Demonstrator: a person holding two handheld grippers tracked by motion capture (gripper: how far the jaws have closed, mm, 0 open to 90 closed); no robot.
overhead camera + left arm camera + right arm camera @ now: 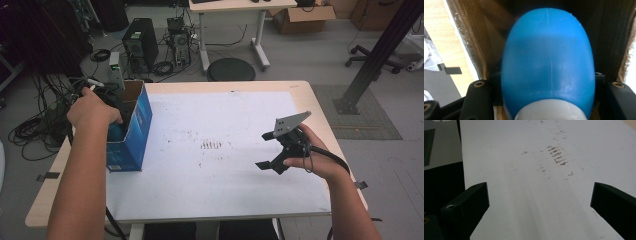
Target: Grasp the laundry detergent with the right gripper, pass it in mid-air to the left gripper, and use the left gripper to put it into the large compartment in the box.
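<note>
Inside the blue cardboard box [131,131] at the table's left edge, the left gripper [548,86] clamps a rounded blue object [548,62] between its jaws, while the right gripper [274,149] hangs spread over the white sheet [220,165].

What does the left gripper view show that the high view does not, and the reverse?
The left gripper view alone shows a smooth blue rounded object with a whitish base, clamped between the left gripper jaws, against brown cardboard inner walls. The high view alone shows the right gripper with jaws apart over the white sheet, the brown marks, and the floor clutter beyond. Both show the blue cardboard box that the left hand reaches into.
</note>
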